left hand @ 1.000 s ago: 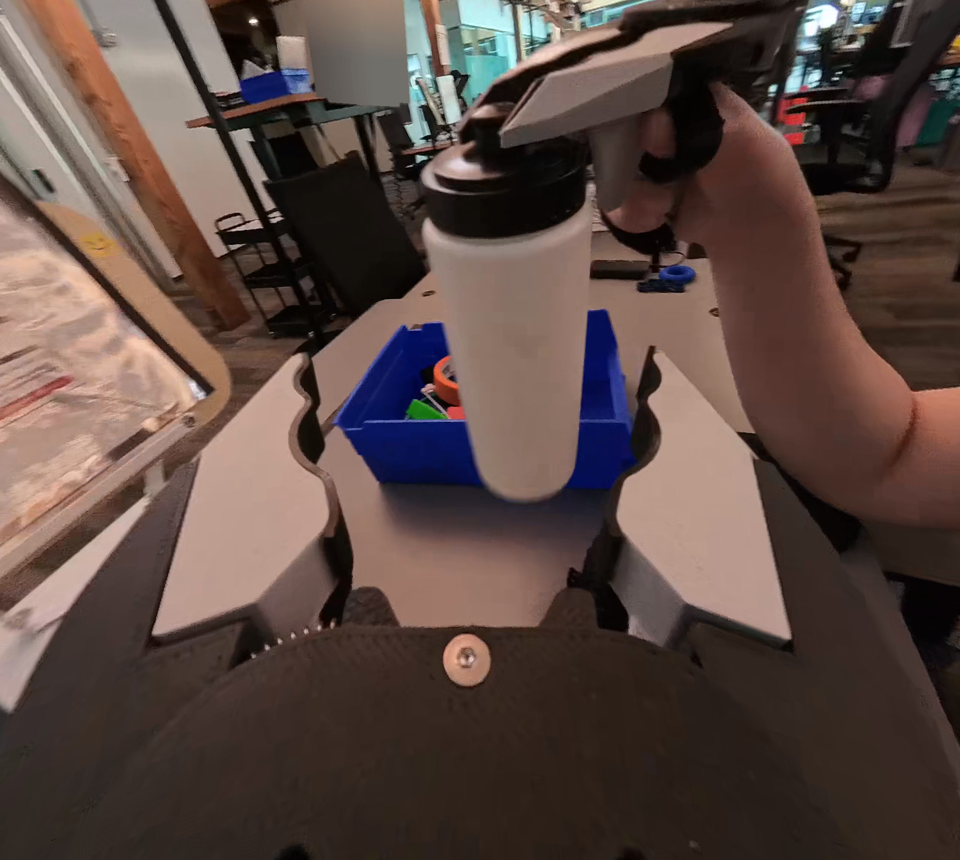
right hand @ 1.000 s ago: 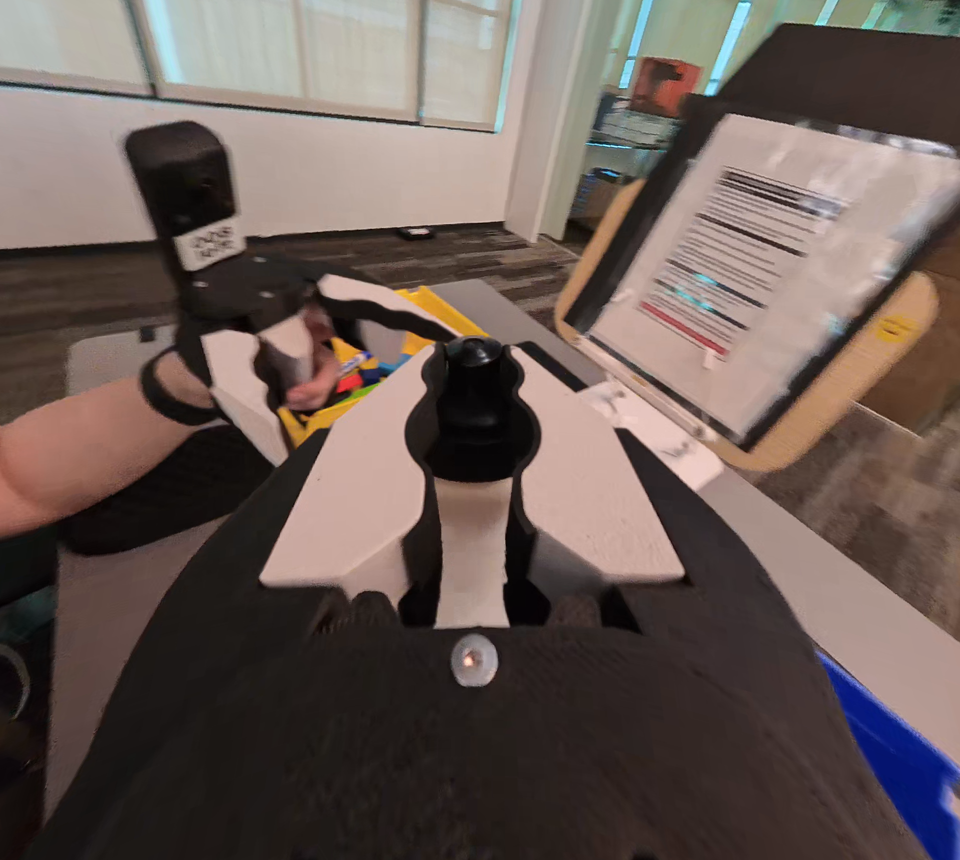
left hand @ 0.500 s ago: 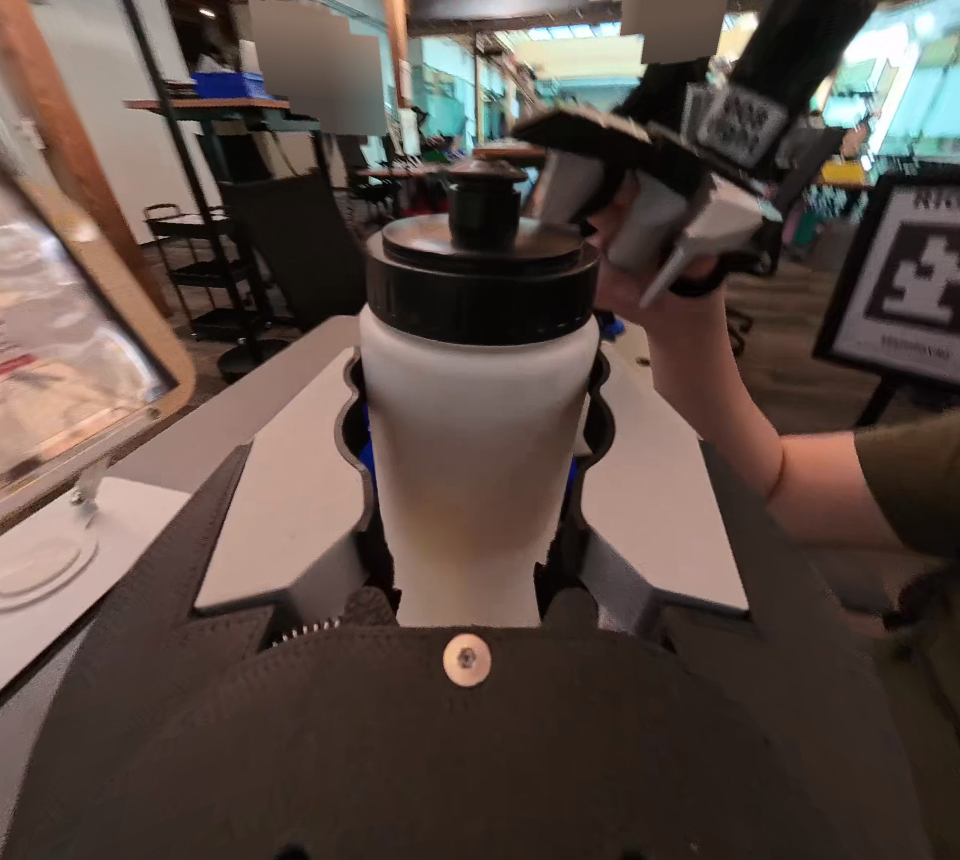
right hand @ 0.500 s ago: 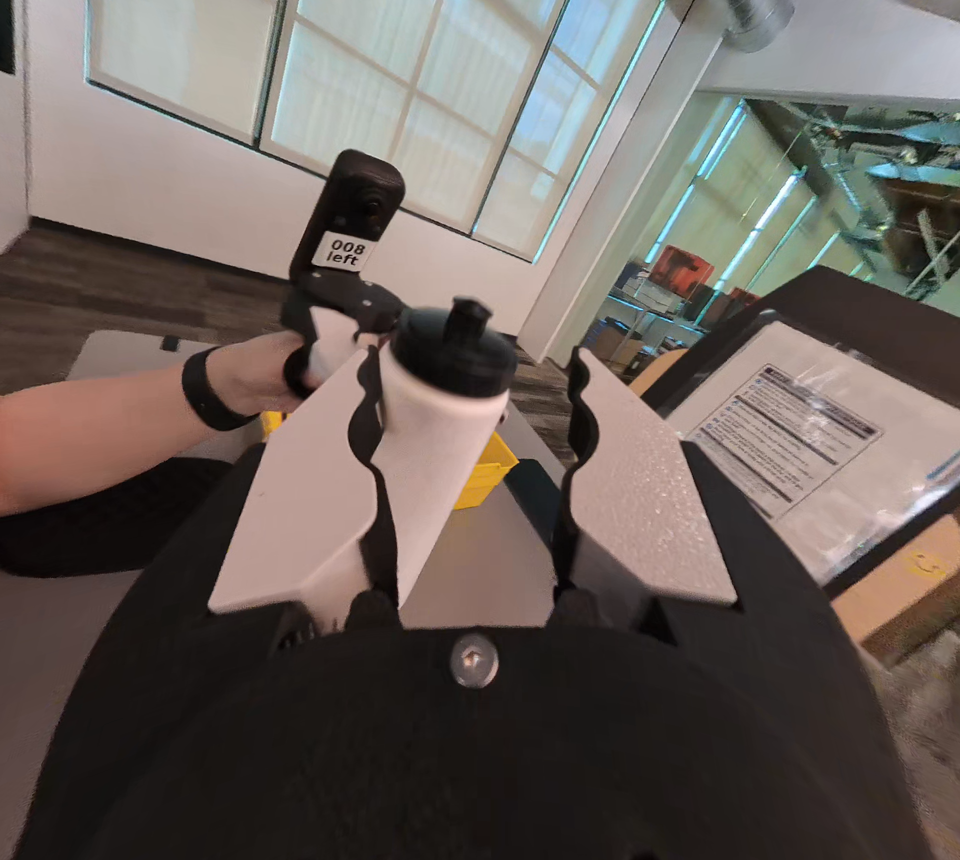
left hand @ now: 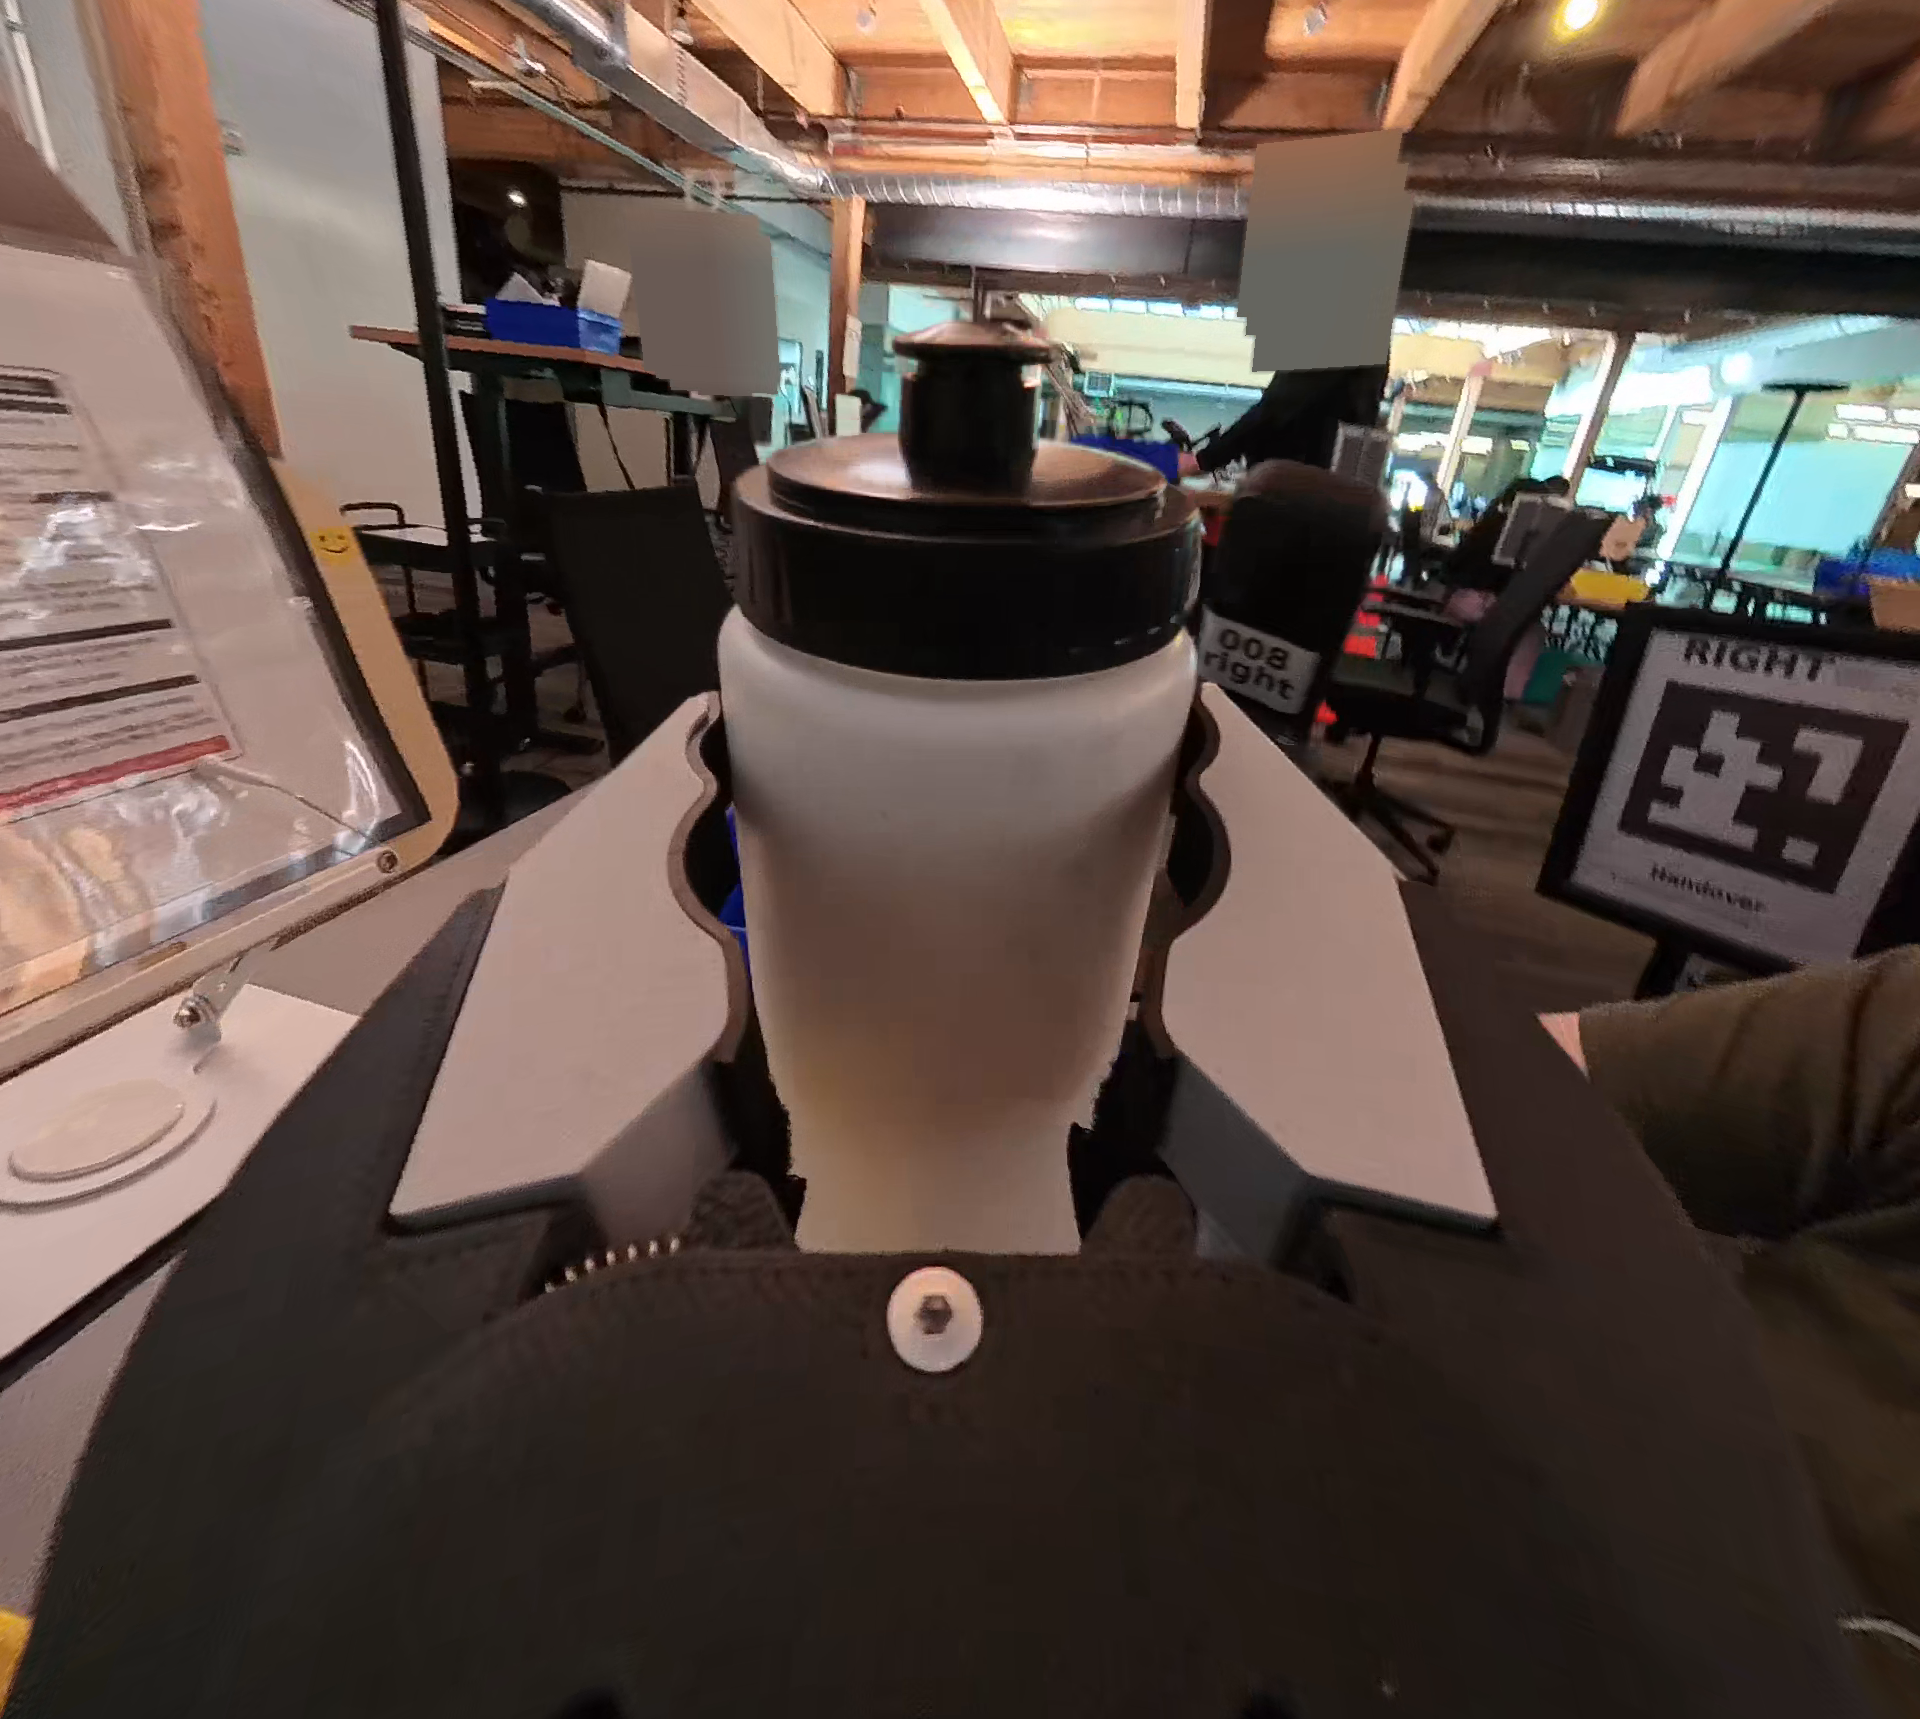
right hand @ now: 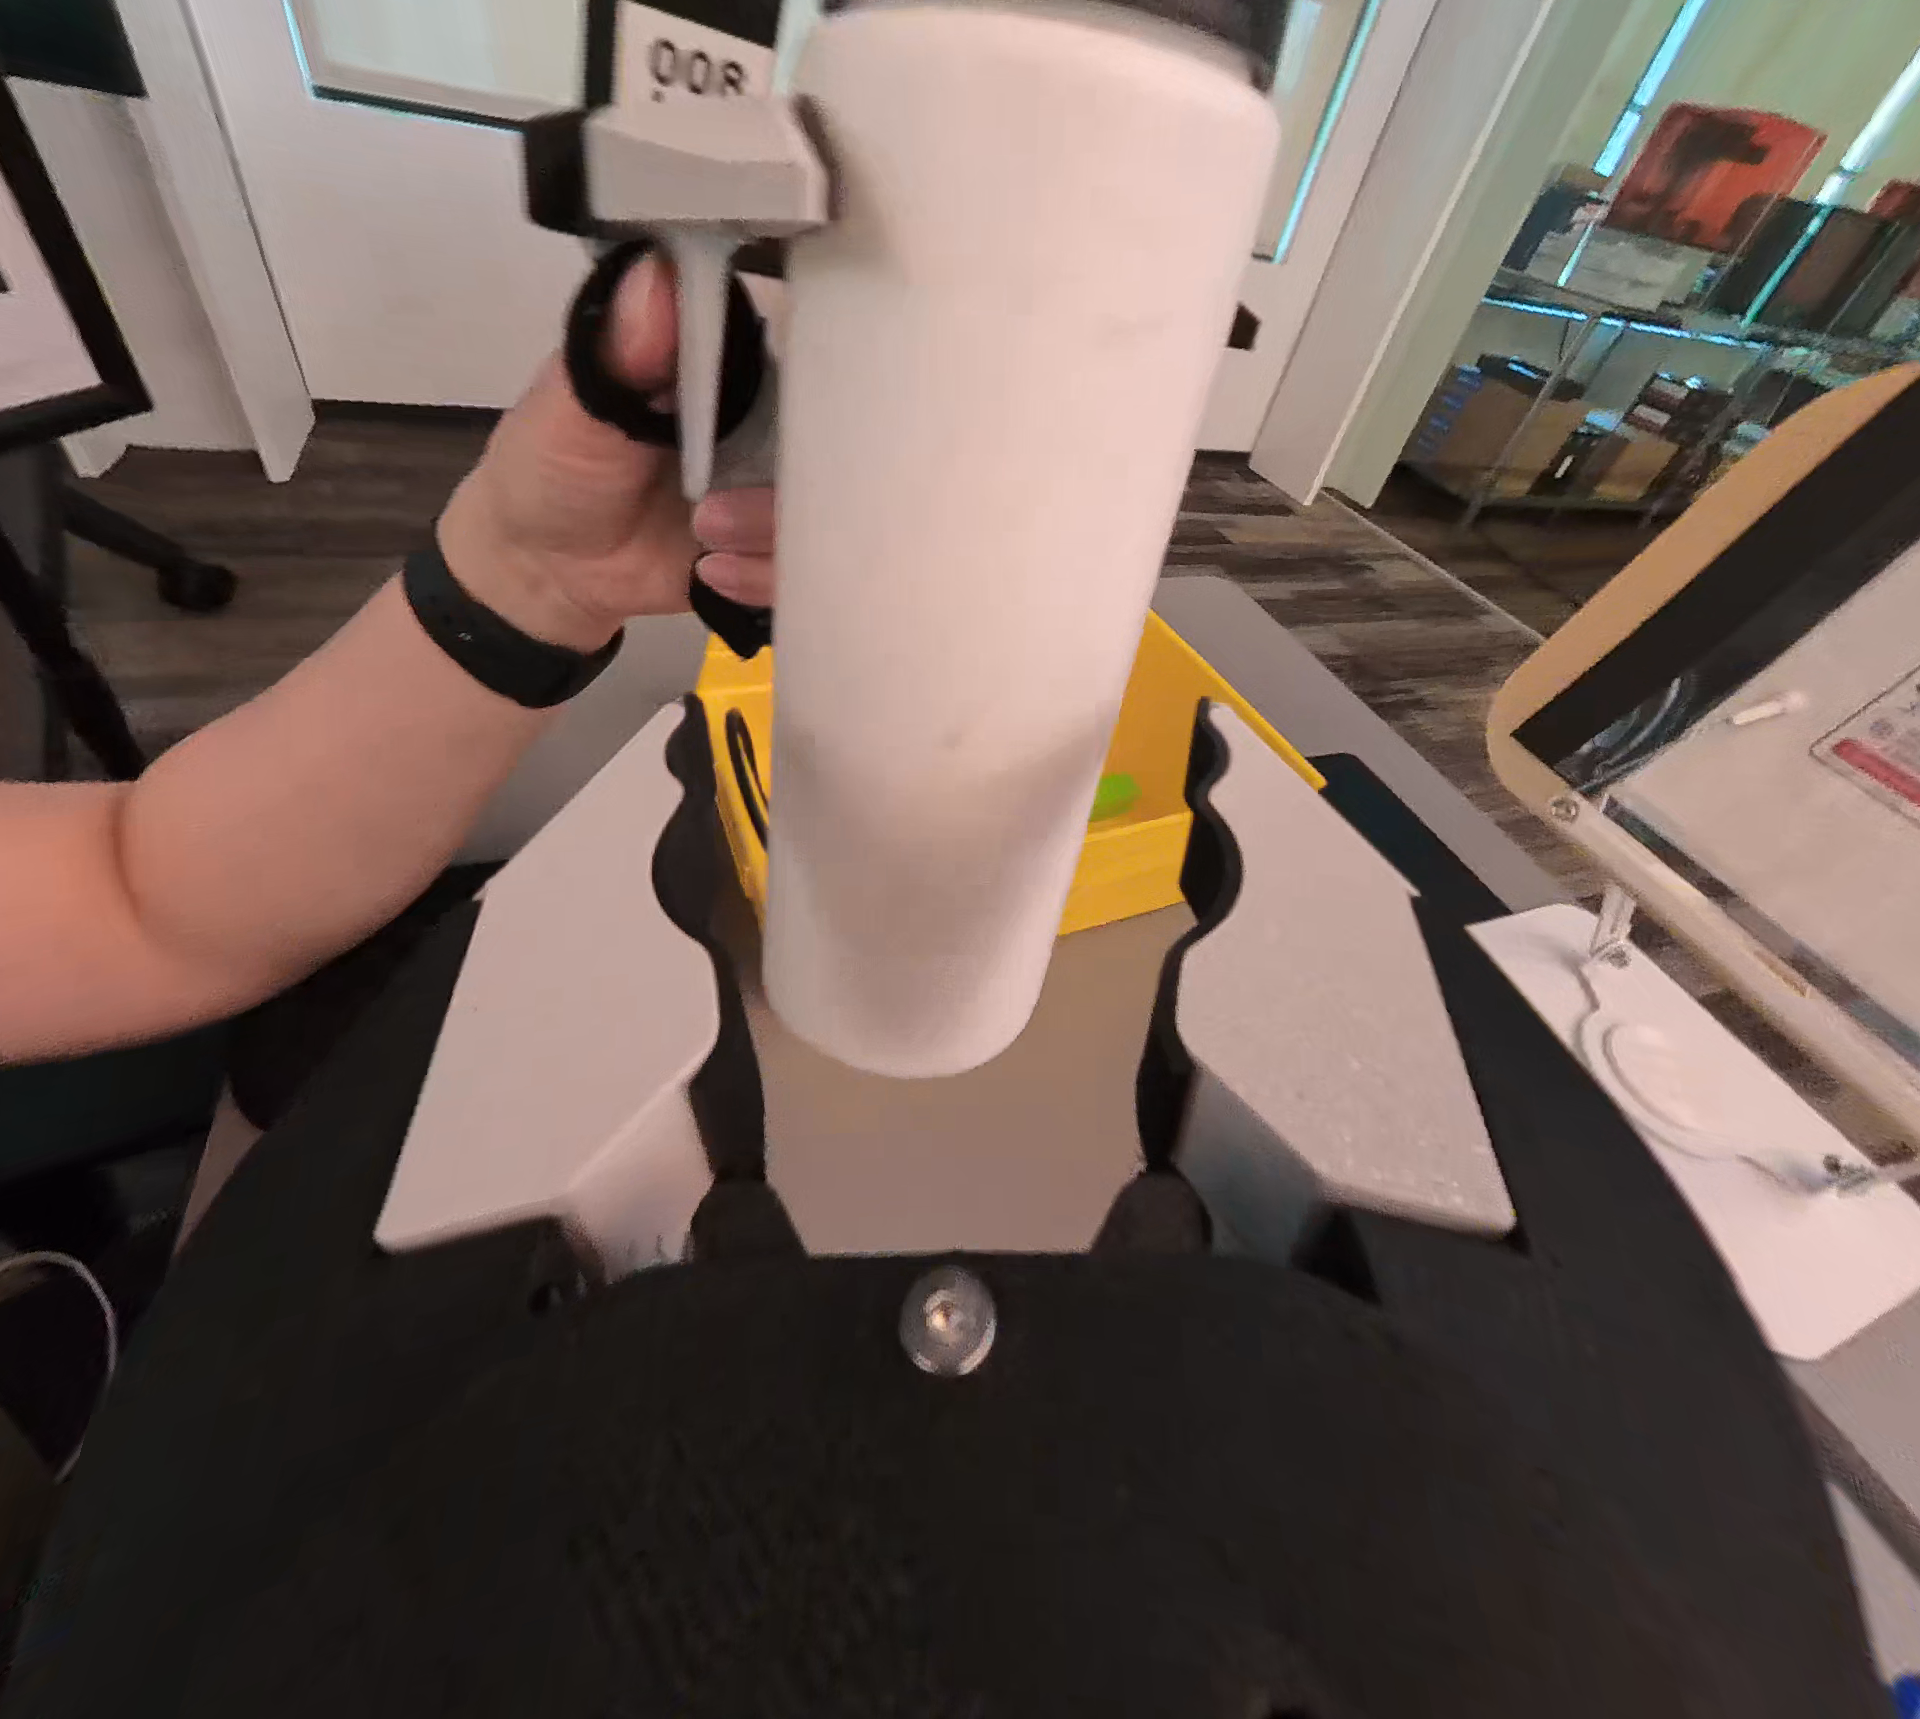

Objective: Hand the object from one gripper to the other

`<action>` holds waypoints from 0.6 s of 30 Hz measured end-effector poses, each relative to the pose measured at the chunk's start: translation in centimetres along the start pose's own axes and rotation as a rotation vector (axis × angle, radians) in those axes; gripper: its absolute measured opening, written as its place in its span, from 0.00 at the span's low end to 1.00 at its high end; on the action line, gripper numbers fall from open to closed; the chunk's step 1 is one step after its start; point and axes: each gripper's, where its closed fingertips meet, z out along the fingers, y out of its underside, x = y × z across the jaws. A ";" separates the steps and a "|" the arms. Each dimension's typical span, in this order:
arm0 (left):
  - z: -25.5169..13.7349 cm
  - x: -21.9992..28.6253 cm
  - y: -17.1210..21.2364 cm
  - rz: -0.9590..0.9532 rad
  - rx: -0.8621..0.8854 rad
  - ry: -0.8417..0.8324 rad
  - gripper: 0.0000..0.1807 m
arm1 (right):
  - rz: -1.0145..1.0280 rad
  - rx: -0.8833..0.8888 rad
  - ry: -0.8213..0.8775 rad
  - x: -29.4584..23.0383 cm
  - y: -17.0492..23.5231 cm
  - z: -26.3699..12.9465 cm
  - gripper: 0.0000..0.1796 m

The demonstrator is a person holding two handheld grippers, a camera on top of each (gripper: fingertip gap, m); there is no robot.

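A white bottle (left hand: 956, 838) with a black cap stands upright between the fingers of my left gripper (left hand: 951, 734), which is shut on its body. In the right wrist view the bottle (right hand: 997, 474) hangs from the left gripper (right hand: 707, 163), held in a hand at upper left. My right gripper (right hand: 940, 734) is open. The bottle's bottom end sits between its fingertips with a gap on each side. The right gripper's black camera housing (left hand: 1283, 589) shows just behind the bottle in the left wrist view.
A yellow bin (right hand: 1143, 848) sits on the grey table (right hand: 956, 1150) behind the bottle. A tilted board with a clear-covered sheet (left hand: 156, 734) stands at the left, also in the right wrist view (right hand: 1766, 682). A framed marker sign (left hand: 1745, 786) stands at the right. About 7 cm separates my left fingertips from my right.
The right gripper held the bottle by its top while the left was open. The left gripper has shut on the bottle's body; the right has opened and drawn back and down.
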 end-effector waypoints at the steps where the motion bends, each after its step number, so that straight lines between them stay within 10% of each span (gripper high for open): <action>1: 0.4 0.5 0.3 0.017 -0.018 0.013 0.47 | 0.010 0.000 0.015 0.3 0.2 0.3 0.52; 11: 2.2 2.6 2.0 0.174 -0.088 0.056 0.58 | -0.036 -0.030 -0.028 0.1 1.2 0.9 0.46; 12: 1.8 2.7 1.5 0.178 -0.083 0.047 0.71 | -0.111 -0.035 0.046 1.2 1.1 0.5 0.46; 18: -3.8 3.1 -3.3 0.077 0.063 0.085 0.72 | -1.053 -0.095 0.596 6.9 -0.6 -3.5 0.46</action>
